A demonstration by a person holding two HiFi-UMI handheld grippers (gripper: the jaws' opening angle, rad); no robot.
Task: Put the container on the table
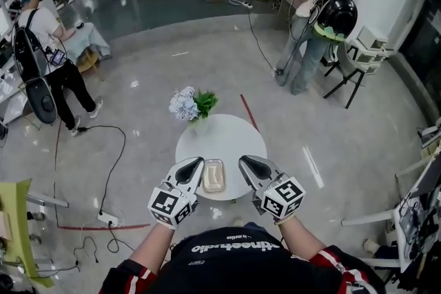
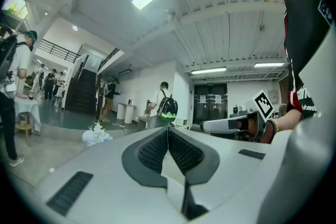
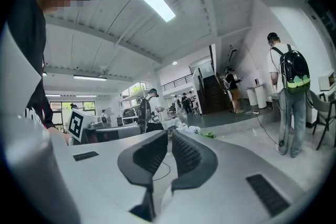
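Observation:
A small rectangular pale container (image 1: 213, 175) lies flat on the round white table (image 1: 231, 138), near its front edge. My left gripper (image 1: 191, 167) hovers just left of the container, and my right gripper (image 1: 249, 163) just right of it. Neither touches it. In the left gripper view the jaws of the left gripper (image 2: 168, 134) are closed together with nothing between them. The right gripper (image 3: 169, 139) looks the same in its own view. Both gripper views look level across the room, so the container is hidden in them.
A white-and-green flower bunch (image 1: 191, 105) stands at the table's far left edge. Cables and a power strip (image 1: 108, 219) lie on the floor to the left. People with backpacks (image 1: 317, 17) stand further off. A yellow-green chair (image 1: 17, 227) is at the left.

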